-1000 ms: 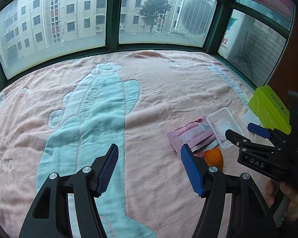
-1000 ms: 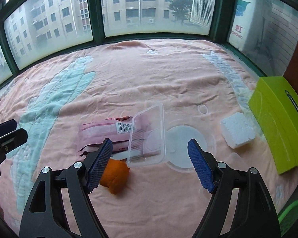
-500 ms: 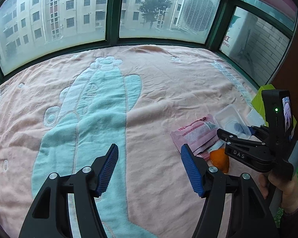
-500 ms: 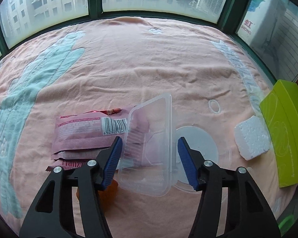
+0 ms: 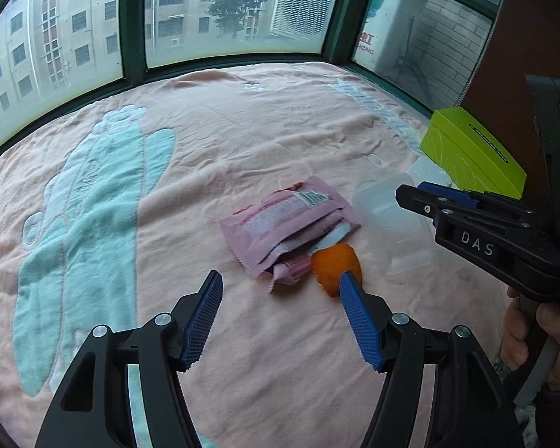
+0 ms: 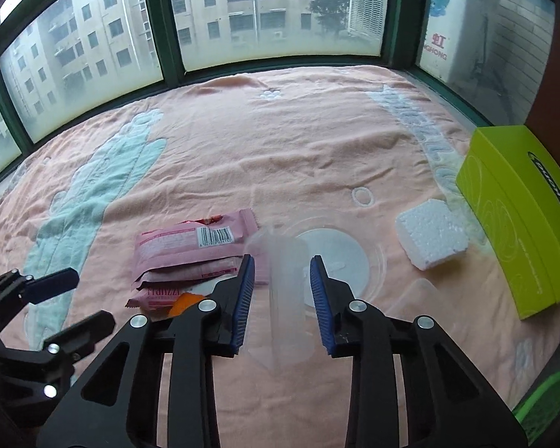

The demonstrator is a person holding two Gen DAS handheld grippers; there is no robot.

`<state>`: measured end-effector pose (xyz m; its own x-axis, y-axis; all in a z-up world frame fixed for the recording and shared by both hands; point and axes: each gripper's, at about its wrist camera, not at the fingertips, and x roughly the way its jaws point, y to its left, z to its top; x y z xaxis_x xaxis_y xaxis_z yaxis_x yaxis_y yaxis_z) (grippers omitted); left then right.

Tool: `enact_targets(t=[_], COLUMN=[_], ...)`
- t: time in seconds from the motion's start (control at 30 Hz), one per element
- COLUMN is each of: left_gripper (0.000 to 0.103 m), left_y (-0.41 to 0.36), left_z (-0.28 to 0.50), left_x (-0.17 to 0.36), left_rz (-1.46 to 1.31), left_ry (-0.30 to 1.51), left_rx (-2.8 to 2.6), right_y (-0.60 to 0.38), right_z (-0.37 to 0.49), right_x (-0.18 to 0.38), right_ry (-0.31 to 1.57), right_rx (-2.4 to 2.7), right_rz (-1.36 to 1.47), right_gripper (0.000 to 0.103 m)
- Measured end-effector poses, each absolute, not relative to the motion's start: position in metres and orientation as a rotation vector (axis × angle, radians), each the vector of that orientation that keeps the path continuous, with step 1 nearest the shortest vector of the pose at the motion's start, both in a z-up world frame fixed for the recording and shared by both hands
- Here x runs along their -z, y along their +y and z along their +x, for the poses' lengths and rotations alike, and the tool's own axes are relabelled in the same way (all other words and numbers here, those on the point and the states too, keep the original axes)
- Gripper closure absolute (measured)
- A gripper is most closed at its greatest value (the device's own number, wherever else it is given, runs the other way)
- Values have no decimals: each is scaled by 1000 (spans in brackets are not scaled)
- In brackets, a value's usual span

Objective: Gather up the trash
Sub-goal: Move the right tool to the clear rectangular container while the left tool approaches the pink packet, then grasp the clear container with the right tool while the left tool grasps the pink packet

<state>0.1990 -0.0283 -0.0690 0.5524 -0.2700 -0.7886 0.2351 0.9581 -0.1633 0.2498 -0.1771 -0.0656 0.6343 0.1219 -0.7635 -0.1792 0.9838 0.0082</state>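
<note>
Pink snack wrappers [image 5: 287, 224] [image 6: 194, 250] lie stacked on the pink blanket, with an orange peel [image 5: 336, 267] [image 6: 184, 303] at their near edge. My right gripper [image 6: 282, 298] is shut on a clear plastic clamshell box [image 6: 285, 291], lifted and tilted; the box also shows in the left wrist view [image 5: 388, 220]. My left gripper [image 5: 280, 317] is open and empty, just short of the wrappers and peel. A white foam block [image 6: 431, 237] and a clear round lid [image 6: 336, 257] lie to the right.
A lime-green box [image 6: 519, 216] [image 5: 470, 153] stands at the blanket's right edge. A green object [image 6: 545, 399] shows below the bed edge at the lower right. Windows with dark green frames [image 6: 168, 30] close off the far side.
My right gripper closed its jaws around the clear clamshell box and lifted it off the blanket. My left gripper moved right, toward the wrappers and the orange peel.
</note>
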Motion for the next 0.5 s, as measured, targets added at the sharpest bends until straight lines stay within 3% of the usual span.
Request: enact_targets(t=[0.27,0.4,0.5], left_gripper=[40,40,40], left_y=[-35,-21,-10], left_z=[205,207,208], left_x=[73,71,73], left_rz=[-41,-57,-75], left_ry=[956,954,960], left_rx=[294,260,236], right_y=[-185,-173,-161], right_z=[242,247,255], right_x=[70,72,78], right_ry=[872,868,884], right_rx=[-186,-217,-227], right_rz=[-52,-87,-146], right_gripper=[74,47,42])
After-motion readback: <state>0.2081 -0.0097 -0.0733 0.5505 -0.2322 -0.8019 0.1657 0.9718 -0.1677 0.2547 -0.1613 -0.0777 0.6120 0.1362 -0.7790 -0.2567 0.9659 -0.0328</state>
